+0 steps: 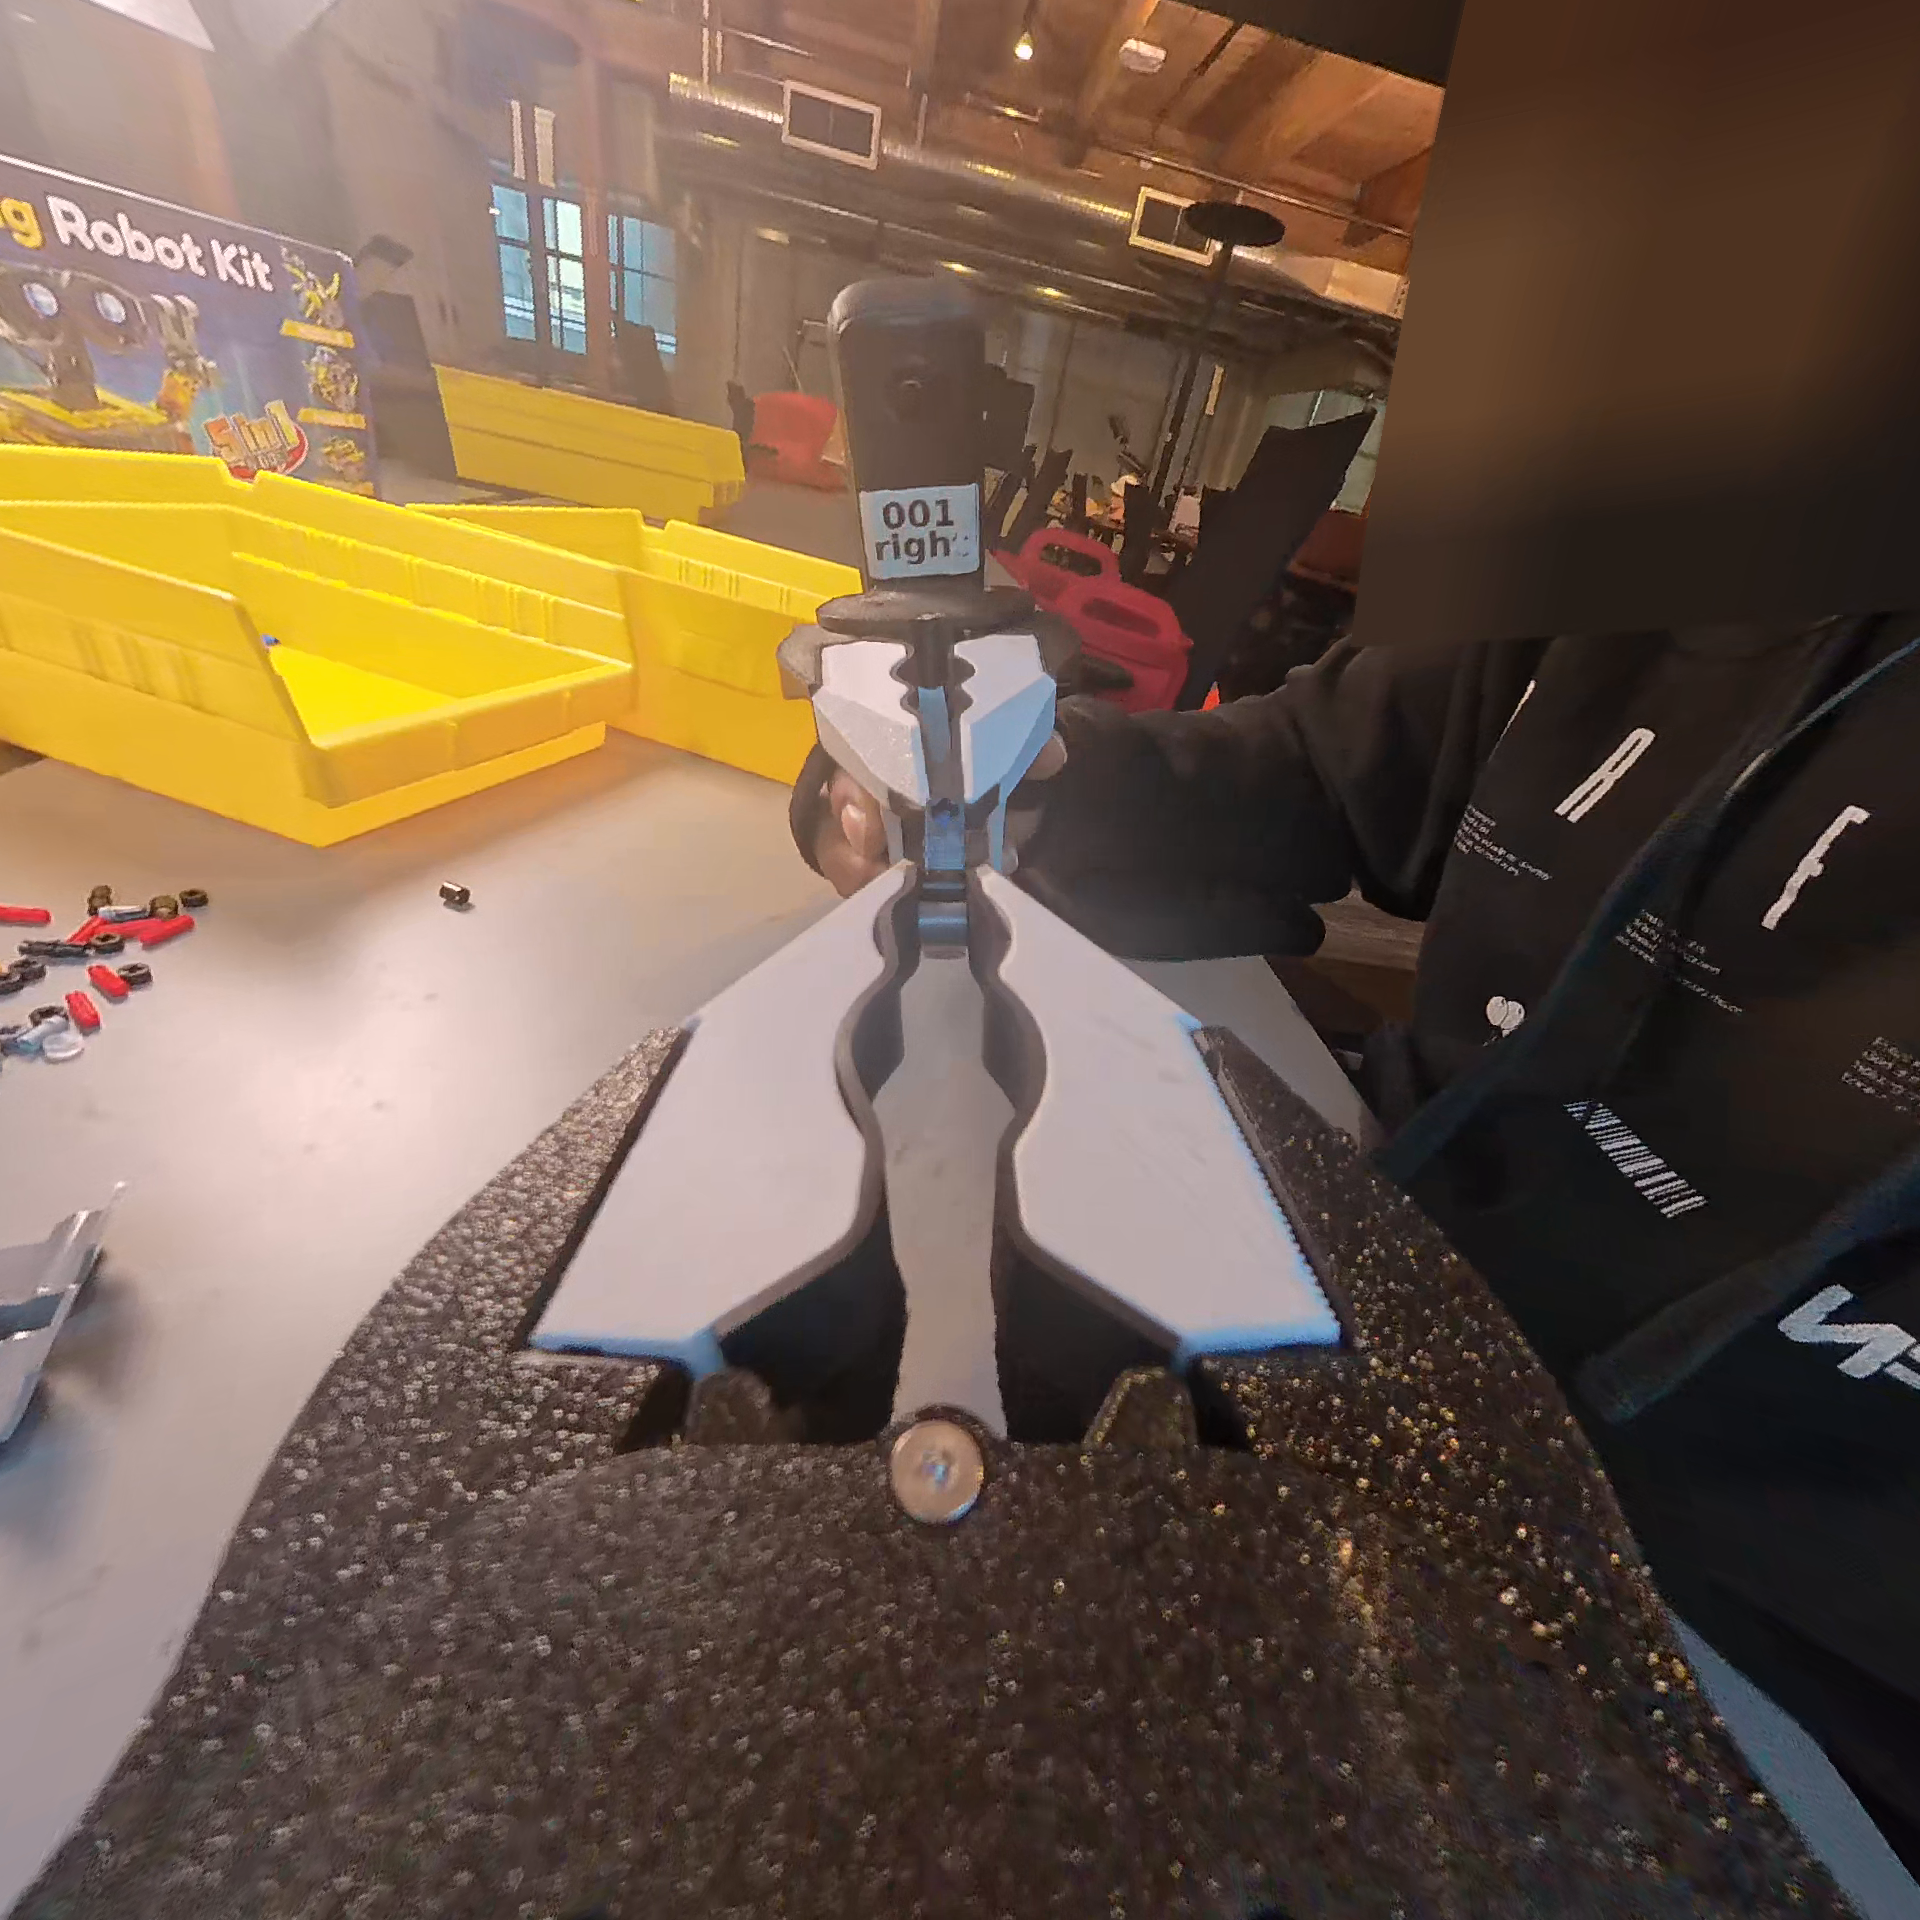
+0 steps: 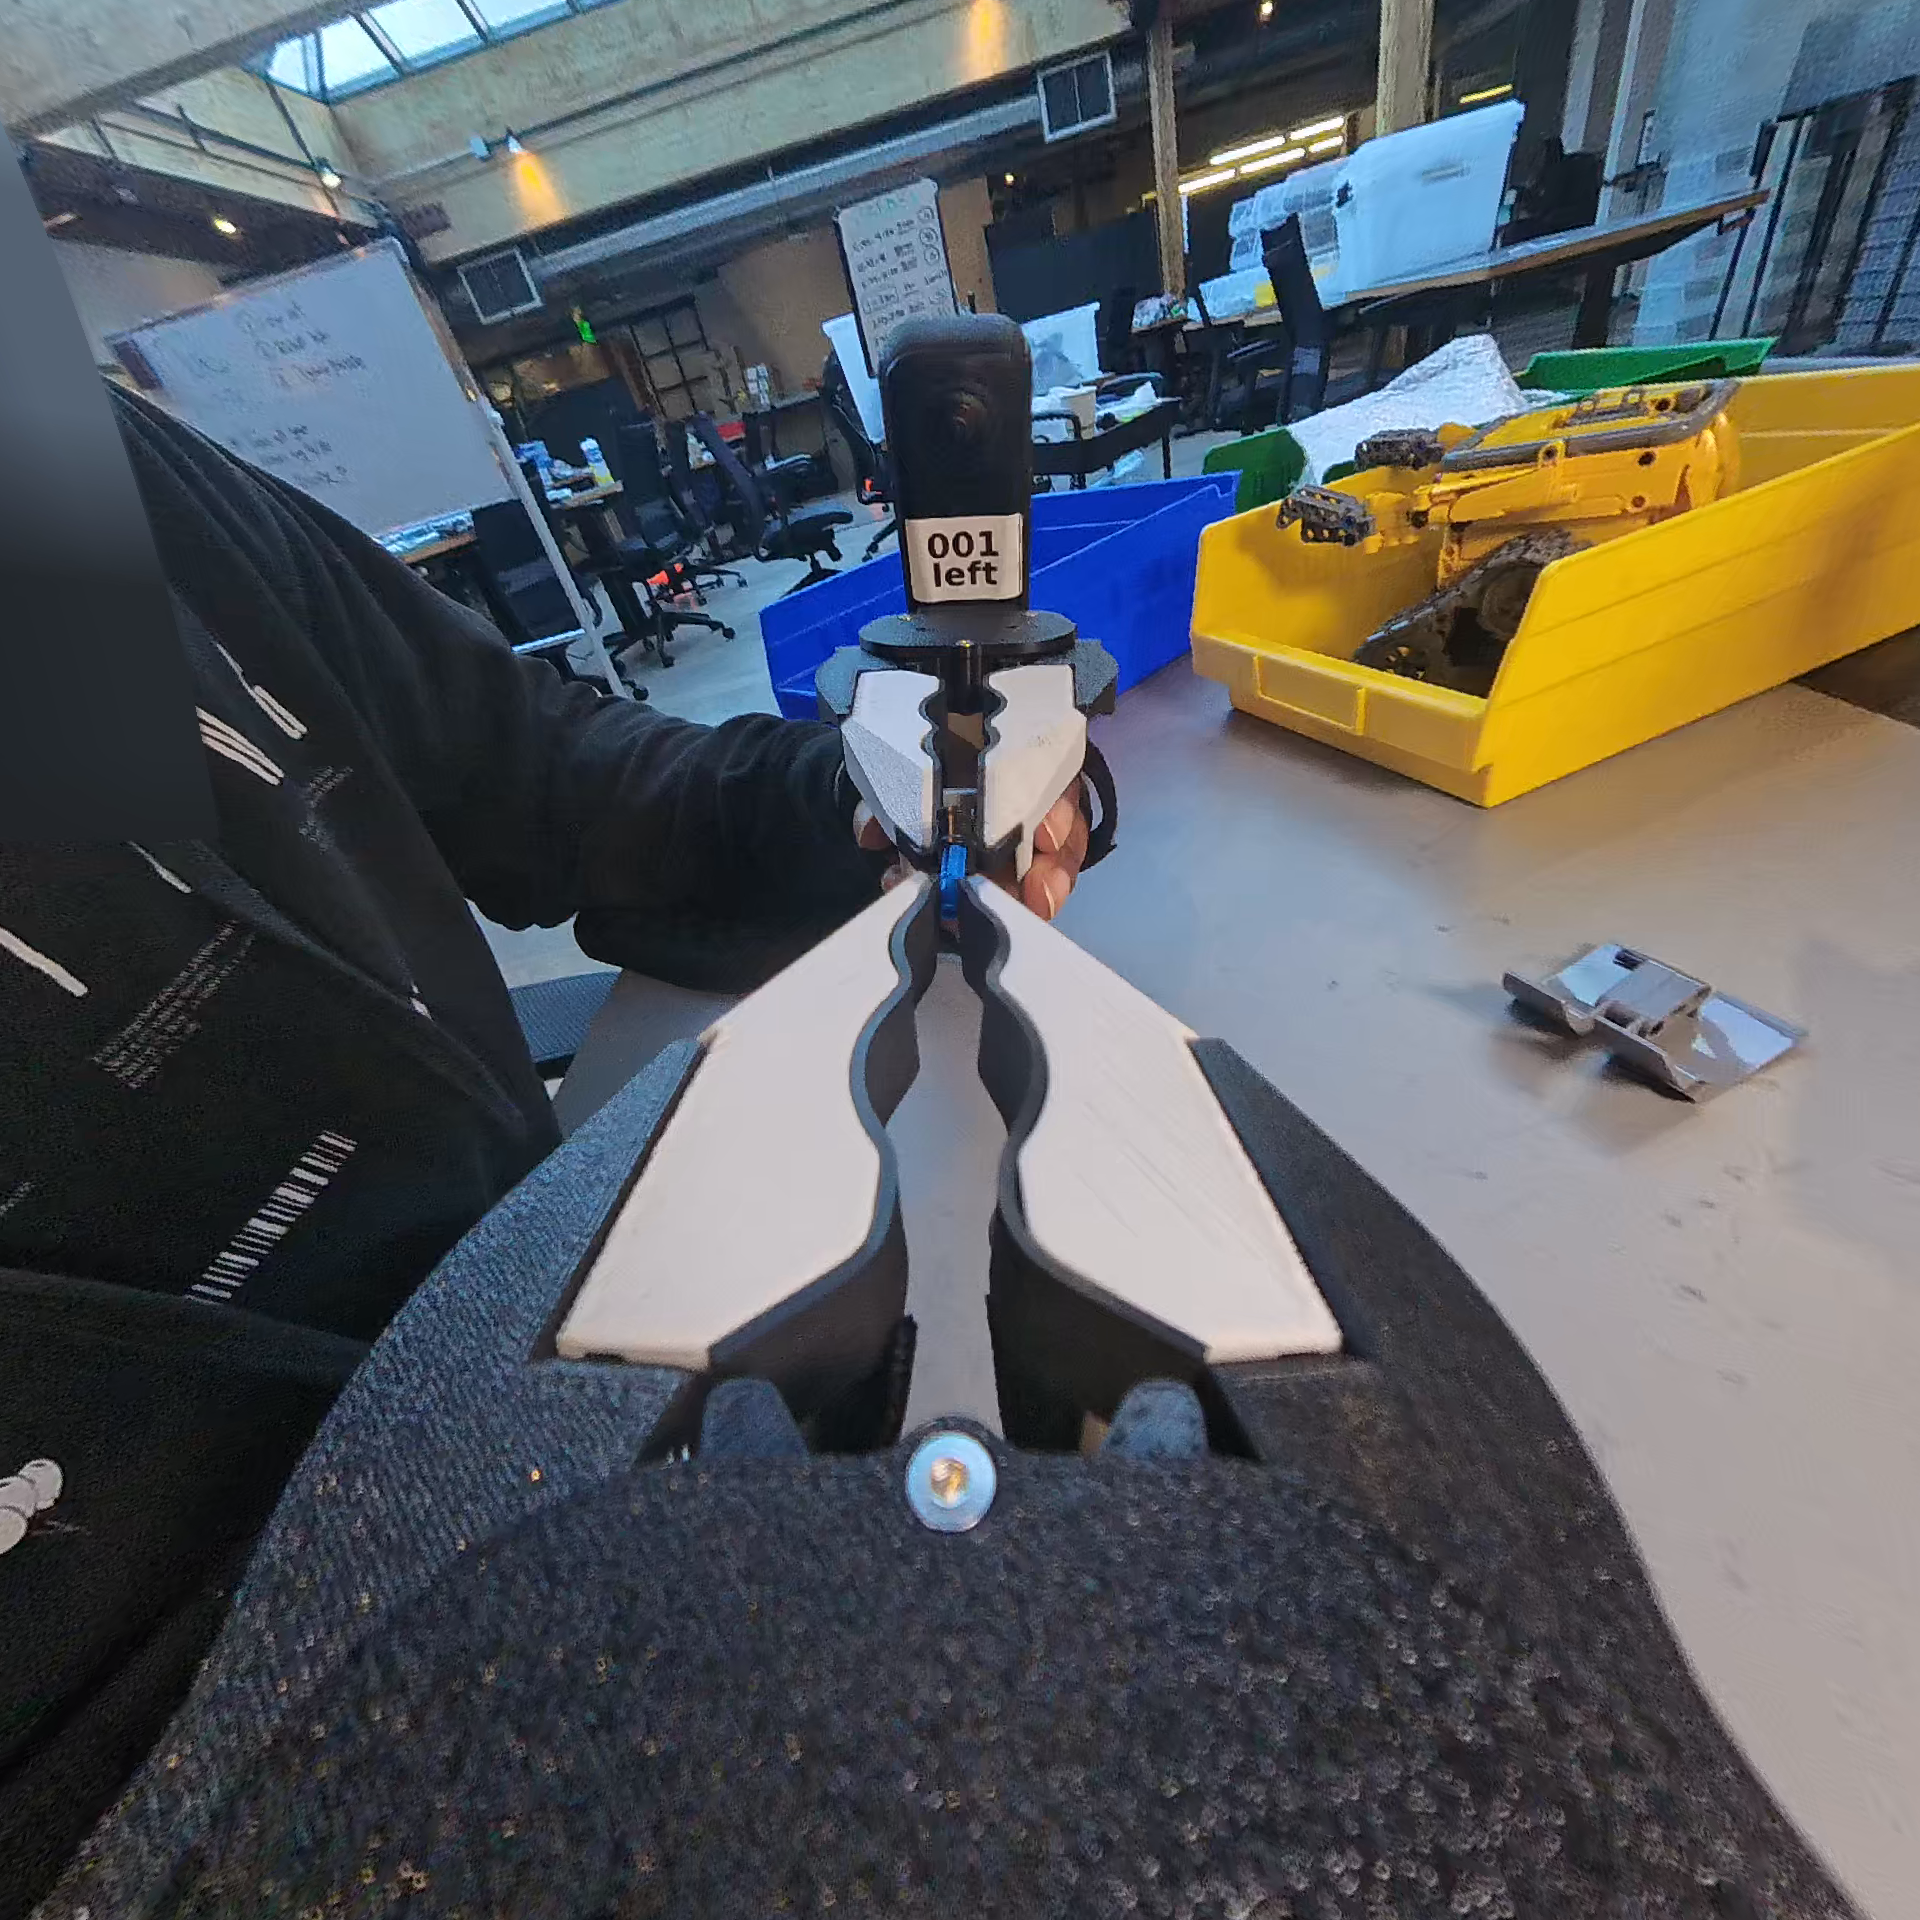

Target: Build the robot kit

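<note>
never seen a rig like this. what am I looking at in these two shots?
There is no robot arm. A person holds a two-finger gripper in each hand, and each has a camera looking forward along its fingers. One picture looks along the left gripper, the other along the right gripper. They face each other tip to tip, so each view also shows the other gripper farther off. Both seem closed on one small blue-and-grey part between them.

On the grey table lie loose red and black pieces, yellow bins, a grey metal piece, and another bin holding a yellow tracked toy vehicle.
</note>
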`<state>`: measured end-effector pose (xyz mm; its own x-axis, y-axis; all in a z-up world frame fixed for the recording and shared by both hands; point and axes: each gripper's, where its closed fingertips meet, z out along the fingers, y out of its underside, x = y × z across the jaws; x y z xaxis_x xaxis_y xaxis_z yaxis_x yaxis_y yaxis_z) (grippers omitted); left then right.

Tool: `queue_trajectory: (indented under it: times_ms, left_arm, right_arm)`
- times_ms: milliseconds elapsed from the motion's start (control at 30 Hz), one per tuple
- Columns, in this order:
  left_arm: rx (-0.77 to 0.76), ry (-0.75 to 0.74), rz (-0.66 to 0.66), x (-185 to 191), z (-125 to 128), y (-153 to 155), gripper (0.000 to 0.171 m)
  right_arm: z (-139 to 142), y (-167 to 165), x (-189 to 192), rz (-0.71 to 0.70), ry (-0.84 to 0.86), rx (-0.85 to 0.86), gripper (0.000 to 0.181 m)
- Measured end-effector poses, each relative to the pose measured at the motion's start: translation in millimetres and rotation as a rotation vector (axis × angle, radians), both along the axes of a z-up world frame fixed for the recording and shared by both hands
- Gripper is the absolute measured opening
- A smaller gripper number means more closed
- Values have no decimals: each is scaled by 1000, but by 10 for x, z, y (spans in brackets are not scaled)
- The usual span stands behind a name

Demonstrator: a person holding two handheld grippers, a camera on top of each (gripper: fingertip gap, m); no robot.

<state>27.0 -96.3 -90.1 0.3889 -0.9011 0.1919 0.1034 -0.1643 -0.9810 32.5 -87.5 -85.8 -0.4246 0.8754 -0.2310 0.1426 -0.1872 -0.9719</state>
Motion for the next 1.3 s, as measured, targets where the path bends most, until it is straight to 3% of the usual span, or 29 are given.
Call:
queue_trajectory:
  times_ms: [233,333,433,667,833,1100,1200,1300]
  left_arm:
    - [14,-83,-27,46,101,-49,7]
    - [6,1,-35,145,-33,-60,7]
    - [5,-48,-54,219,39,-94,7]
    - [-13,-108,-13,47,114,-19,7]
    - [-13,-116,-31,80,115,-42,7]
    - [-30,-53,-20,107,33,-26,8]
    - [-38,-70,-15,77,70,-16,20]
    - [-42,-55,-7,73,59,-8,9]
  right_arm:
    - [117,-43,9,15,74,-70,2]
    - [206,-51,13,17,115,-92,0]
    - [215,-119,-9,24,104,-33,0]
    - [317,109,77,-44,158,-79,0]
    - [214,36,40,-38,124,8,15]
    - [125,-33,-7,-40,94,72,4]
    - [90,-20,-20,-49,79,80,4]
    - [51,-45,-27,-40,63,99,4]
